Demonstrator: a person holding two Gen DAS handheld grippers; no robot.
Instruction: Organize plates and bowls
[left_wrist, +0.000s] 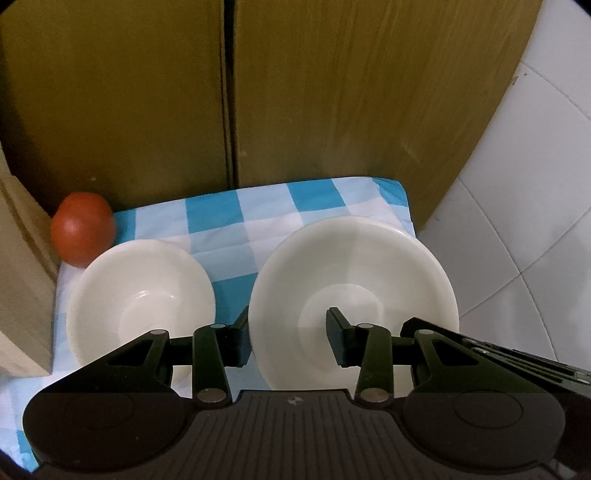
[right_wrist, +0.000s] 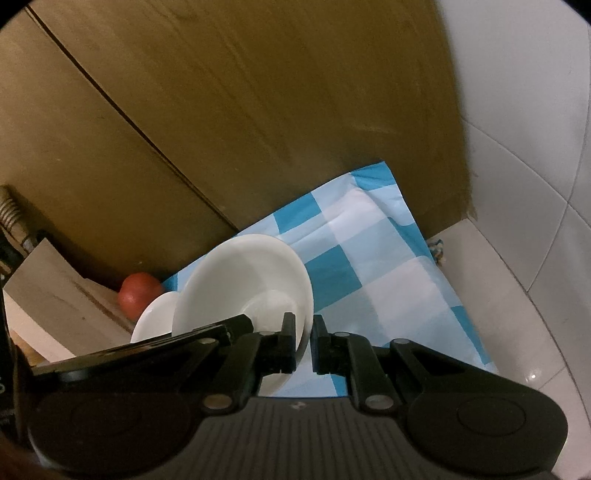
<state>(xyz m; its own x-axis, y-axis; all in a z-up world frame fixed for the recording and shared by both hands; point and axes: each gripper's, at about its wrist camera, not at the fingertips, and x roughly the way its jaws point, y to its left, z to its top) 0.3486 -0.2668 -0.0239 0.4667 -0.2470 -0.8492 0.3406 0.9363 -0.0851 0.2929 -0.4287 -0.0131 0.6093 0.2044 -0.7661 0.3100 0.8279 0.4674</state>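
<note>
Left wrist view. We see the left claw (left_wrist: 288, 338) at lower centre, its fingers (left_wrist: 240, 341) astride the near left wall of the big bowl (left_wrist: 352, 288), one outside the rim and one inside; the claw is clenched on that bowl. The bowl fills centre right and hangs over the right edge of the checked cloth (left_wrist: 258, 218) covering the tabletop. A small bowl (left_wrist: 140, 291) sits at lower left on the cloth, apart from the big one. A tomato (left_wrist: 82, 229) lies at far left, just behind the small bowl. Brown panels (left_wrist: 332, 92) fill the upper frame; white floor tiles (left_wrist: 524, 221) occupy the right.

Right wrist view. We see the right claw (right_wrist: 303, 341) at lower centre, clenched on the right rim of the big bowl (right_wrist: 243, 284), which is tilted. The small bowl (right_wrist: 155, 317) peeks out at its left, with the tomato (right_wrist: 138, 295) behind. The cloth (right_wrist: 388, 266) spreads to centre right. The left claw's black arm crosses the big bowl at lower left.
</note>
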